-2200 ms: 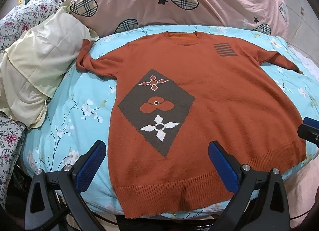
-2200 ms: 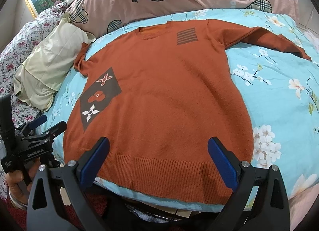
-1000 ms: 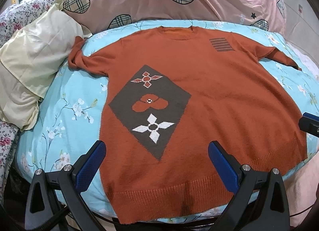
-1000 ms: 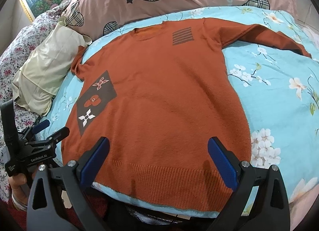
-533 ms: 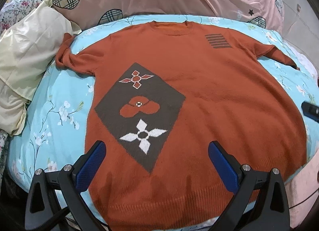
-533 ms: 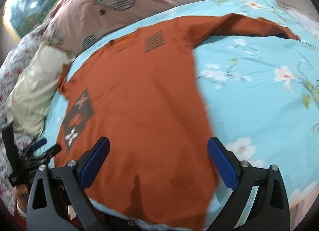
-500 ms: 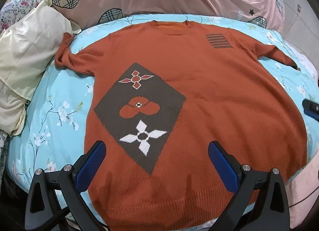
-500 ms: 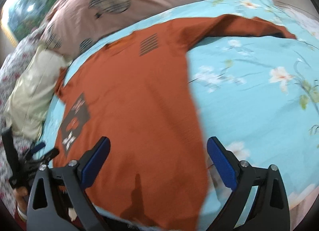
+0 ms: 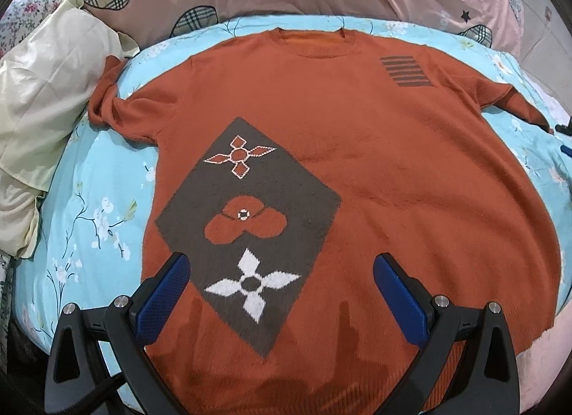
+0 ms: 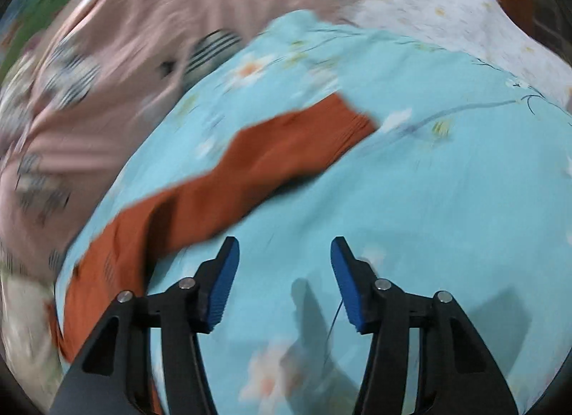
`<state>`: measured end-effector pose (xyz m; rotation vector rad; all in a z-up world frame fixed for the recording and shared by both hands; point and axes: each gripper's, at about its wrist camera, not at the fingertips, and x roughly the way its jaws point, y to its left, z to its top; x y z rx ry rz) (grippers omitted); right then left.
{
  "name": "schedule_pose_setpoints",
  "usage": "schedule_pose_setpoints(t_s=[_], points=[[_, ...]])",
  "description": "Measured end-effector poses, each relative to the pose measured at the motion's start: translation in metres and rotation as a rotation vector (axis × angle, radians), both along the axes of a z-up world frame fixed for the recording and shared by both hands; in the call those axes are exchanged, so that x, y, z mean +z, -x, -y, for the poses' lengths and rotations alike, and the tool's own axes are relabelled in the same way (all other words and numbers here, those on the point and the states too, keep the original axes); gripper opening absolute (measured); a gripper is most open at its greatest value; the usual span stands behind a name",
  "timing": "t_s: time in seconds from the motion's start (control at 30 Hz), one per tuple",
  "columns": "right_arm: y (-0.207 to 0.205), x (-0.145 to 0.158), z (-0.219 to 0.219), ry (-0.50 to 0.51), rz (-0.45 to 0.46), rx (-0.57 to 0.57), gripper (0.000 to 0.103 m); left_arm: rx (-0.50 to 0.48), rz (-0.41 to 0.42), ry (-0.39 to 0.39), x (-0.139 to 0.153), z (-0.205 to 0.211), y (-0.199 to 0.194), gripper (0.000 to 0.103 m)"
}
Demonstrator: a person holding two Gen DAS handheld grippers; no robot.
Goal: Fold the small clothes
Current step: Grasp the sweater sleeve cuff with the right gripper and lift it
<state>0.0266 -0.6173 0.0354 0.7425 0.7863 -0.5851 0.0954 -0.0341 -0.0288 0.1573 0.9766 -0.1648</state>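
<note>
Right claw (image 10: 282,279) swung toward sleeve (image 10: 250,168) | sweater (image 9: 357,164) — under gaping left claw (image 9: 282,293)

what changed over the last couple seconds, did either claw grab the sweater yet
No grab yet. The right claw swung from the hem to the outstretched sleeve, its jaws narrower but open and empty. The left claw moved forward over the diamond patch, wide open. The sweater stayed flat on the blue bedspread.
</note>
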Motion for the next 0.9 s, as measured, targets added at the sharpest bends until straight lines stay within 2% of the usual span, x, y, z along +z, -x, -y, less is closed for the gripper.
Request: schedule_pose_setpoints(t_s=[0.17,0.27,0.33,0.37,0.43,0.57,0.7,0.77,0.9], points=[[-0.035,-0.024,0.069,-0.055,-0.012,-0.120,0.054,0.005,-0.017,-0.014,-0.004,0.010,-0.015,0.102],[-0.036,-0.028,0.091,-0.057,0.040,-0.162,0.052,-0.001,-0.034,-0.025,-0.007,0.015,-0.022,0.102],[-0.047,-0.026,0.099,-0.035,0.029,-0.147,0.031,-0.005,-0.040,-0.030,-0.009,0.017,-0.024,0.102],[-0.053,-0.025,0.099,-0.038,0.033,-0.120,0.008,-0.007,-0.041,-0.032,-0.009,0.018,-0.025,0.102],[-0.063,-0.016,0.091,-0.035,0.067,-0.076,0.007,-0.008,-0.045,-0.033,-0.011,0.017,-0.026,0.102],[-0.091,0.024,0.036,0.031,0.139,0.099,0.007,-0.008,-0.055,-0.014,-0.013,0.014,-0.028,0.102],[-0.135,0.050,-0.046,0.010,0.217,0.320,0.007,-0.001,-0.048,0.024,-0.011,0.006,-0.030,0.102],[-0.163,0.056,-0.100,-0.044,0.252,0.449,0.007,0.008,-0.046,0.050,-0.010,-0.001,-0.033,0.102],[-0.212,0.044,-0.188,-0.175,0.281,0.624,0.007,0.035,-0.038,0.088,-0.008,-0.018,-0.039,0.102]])
